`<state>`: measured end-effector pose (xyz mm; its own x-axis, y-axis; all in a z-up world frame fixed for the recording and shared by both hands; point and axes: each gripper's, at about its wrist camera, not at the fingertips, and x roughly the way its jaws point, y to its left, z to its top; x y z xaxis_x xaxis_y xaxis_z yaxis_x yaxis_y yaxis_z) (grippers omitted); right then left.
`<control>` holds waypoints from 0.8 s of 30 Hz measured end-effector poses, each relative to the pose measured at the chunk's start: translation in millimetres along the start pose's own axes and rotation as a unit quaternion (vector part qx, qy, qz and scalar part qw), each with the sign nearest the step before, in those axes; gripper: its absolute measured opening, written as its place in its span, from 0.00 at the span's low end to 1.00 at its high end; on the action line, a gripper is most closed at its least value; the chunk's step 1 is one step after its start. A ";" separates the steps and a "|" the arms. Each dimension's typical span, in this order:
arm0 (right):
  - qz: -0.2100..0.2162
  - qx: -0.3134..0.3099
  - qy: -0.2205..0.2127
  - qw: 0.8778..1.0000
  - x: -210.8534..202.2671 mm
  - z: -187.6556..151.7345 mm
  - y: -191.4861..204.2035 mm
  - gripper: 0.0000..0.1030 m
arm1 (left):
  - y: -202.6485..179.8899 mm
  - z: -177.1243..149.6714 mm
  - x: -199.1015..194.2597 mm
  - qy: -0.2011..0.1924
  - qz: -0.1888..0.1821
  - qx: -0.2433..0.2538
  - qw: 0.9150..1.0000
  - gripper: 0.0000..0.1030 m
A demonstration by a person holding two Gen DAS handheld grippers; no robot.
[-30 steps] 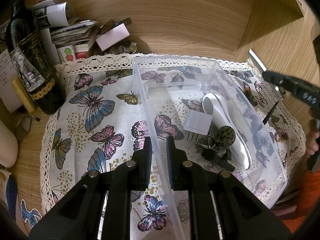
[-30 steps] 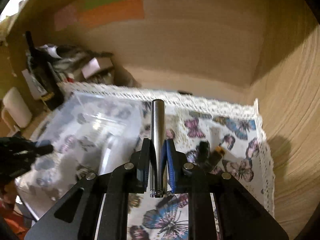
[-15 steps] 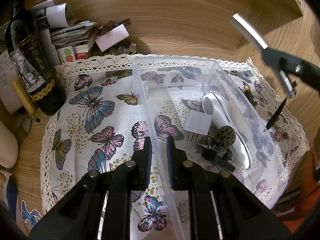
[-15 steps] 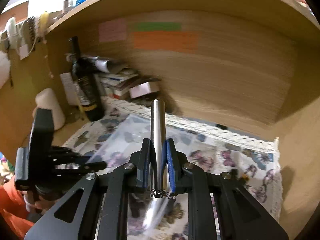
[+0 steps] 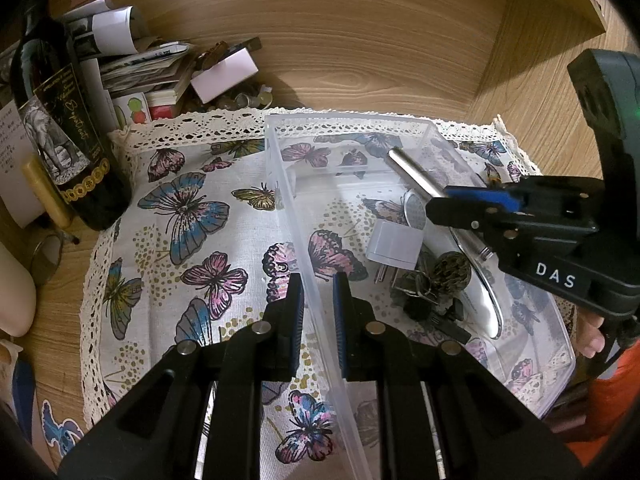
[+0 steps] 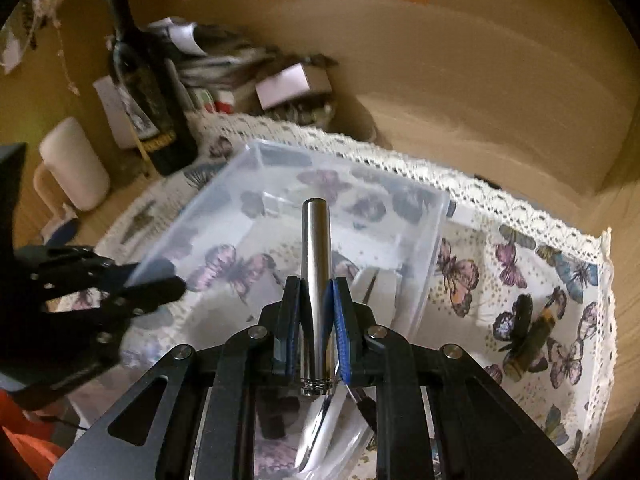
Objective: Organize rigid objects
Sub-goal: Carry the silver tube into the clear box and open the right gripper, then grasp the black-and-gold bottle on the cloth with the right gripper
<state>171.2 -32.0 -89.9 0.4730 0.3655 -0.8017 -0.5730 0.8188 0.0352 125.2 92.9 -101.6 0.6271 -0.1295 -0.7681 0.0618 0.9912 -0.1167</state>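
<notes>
Closure of the right gripper [image 6: 316,334] on the metal cylinder [image 6: 316,280] was complete: both blue pads pressed its sides, and the cylinder projected forward along the fingers. One second before, this gripper held the same cylinder over the butterfly cloth [image 5: 192,240], beside the clear plastic bin [image 5: 304,216]; it had since travelled across and hung above the bin's interior, with the cylinder's free end pointing towards the far wall. The left gripper [image 5: 317,312] had not shifted; its fingers straddled the bin's near wall, apparently clamping it as a brace. Inside the bin lay a white plug adapter [image 5: 394,246], a silver spoon-shaped item [image 5: 482,304] and small dark pieces. Judged from this, transport was finished; lowering and release remained. One dark item [image 6: 528,336] lay outside on the cloth.
</notes>
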 end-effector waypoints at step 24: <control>-0.097 0.081 -0.058 0.990 -59.2 -14.6 -71.5 0.26 | 2.7 -1.2 -2.0 0.001 -0.006 0.000 1.000 0.13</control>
<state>174.4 -118.7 -53.7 0.6426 0.2346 -0.7294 -0.3530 0.9356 -0.0100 123.2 95.8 -101.2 0.6249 -0.1419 -0.7677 0.0701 0.9896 -0.1259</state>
